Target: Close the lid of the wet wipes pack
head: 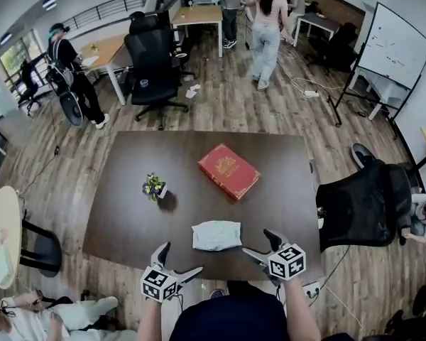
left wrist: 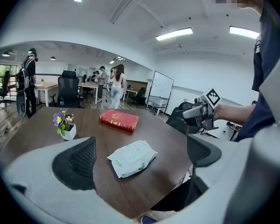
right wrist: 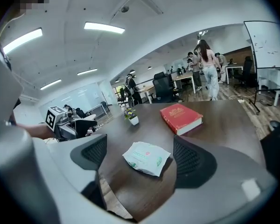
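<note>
The wet wipes pack (head: 216, 235), white with green print, lies flat on the dark table (head: 128, 219) near its front edge, and no raised flap shows on it. My left gripper (head: 179, 260) hovers off the table's front edge, left of the pack, open and empty. My right gripper (head: 261, 244) hovers just right of the pack, also open and empty. The pack (left wrist: 132, 157) shows ahead between the left gripper's wide-apart pads (left wrist: 81, 162), untouched. In the right gripper view the pack (right wrist: 146, 158) likewise lies ahead between the spread pads (right wrist: 189, 160).
A red book (head: 228, 170) lies at the table's middle, and a small pot of purple flowers (head: 154, 187) stands to its left. A black office chair (head: 362, 204) is at the table's right side. People and desks fill the room behind.
</note>
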